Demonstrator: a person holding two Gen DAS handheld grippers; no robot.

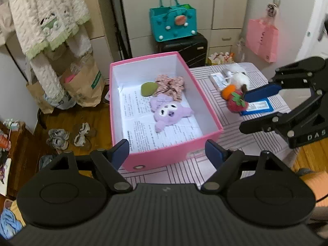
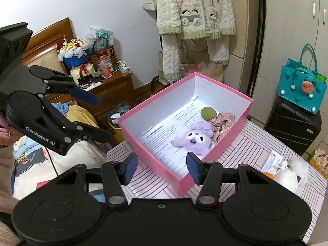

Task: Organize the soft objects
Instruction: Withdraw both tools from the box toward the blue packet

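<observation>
Both the left tongs (image 1: 168, 153) and right tongs (image 2: 162, 169) are hanging spread and empty beside the pink cardboard box (image 1: 207, 106), where the lilac plush toy (image 1: 170, 112) is lying, likely freeing them for the red felt strawberry (image 1: 236, 103) just beside the box

- We see a teal tote bag (image 1: 173, 23) at twelve o'clock, sitting on a black suitcase (image 1: 184, 49).
- We see a fluffy cream robe (image 2: 194, 20) hanging at twelve o'clock.
- We see slippers (image 1: 69, 136) at nine o'clock.

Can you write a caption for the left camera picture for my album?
Purple plush, floral scrunchie and green pad lie in the pink box; strawberry toy waits outside.
</observation>
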